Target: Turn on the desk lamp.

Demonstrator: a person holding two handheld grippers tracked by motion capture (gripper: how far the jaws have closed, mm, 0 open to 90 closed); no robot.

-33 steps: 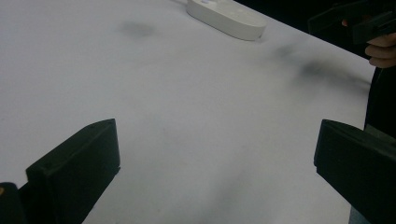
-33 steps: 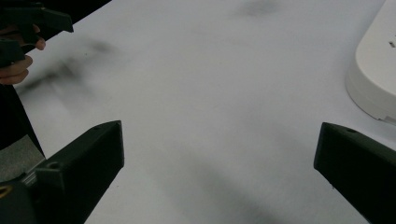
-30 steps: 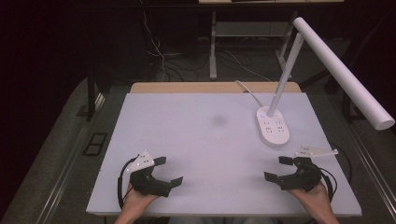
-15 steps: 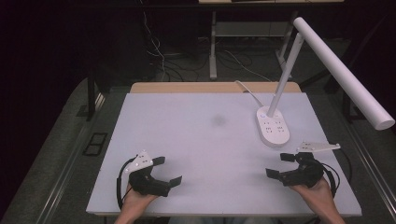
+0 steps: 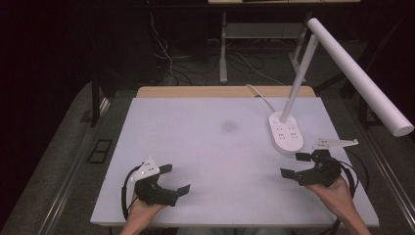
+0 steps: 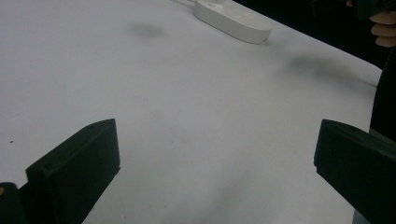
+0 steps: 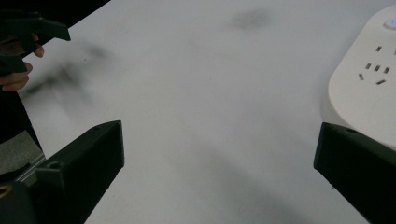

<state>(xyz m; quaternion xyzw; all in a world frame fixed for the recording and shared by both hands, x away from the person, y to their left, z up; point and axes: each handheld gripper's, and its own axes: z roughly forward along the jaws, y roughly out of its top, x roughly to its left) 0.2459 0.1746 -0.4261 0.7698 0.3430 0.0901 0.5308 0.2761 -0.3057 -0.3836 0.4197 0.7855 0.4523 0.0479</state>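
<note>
A white desk lamp stands at the table's right, its flat base (image 5: 285, 132) carrying sockets and its long tube head (image 5: 359, 76) reaching out past the right edge. My left gripper (image 5: 175, 179) rests open near the front left of the white table (image 5: 210, 147), nothing between its jaws. My right gripper (image 5: 295, 164) is open too, just in front of the lamp base. In the right gripper view the lamp base (image 7: 369, 88) lies close to the right jaw, apart from it. The left gripper view shows the lamp base (image 6: 232, 18) far off.
A white cable (image 5: 259, 97) runs from the lamp base to the table's back edge. A faint dark smudge (image 5: 228, 126) marks the table's middle. Behind the table are a wooden strip (image 5: 222, 91), metal frame legs and floor cables (image 5: 171, 58).
My right gripper has risen slightly and shifted towards the lamp base. The left gripper has stayed in place.
</note>
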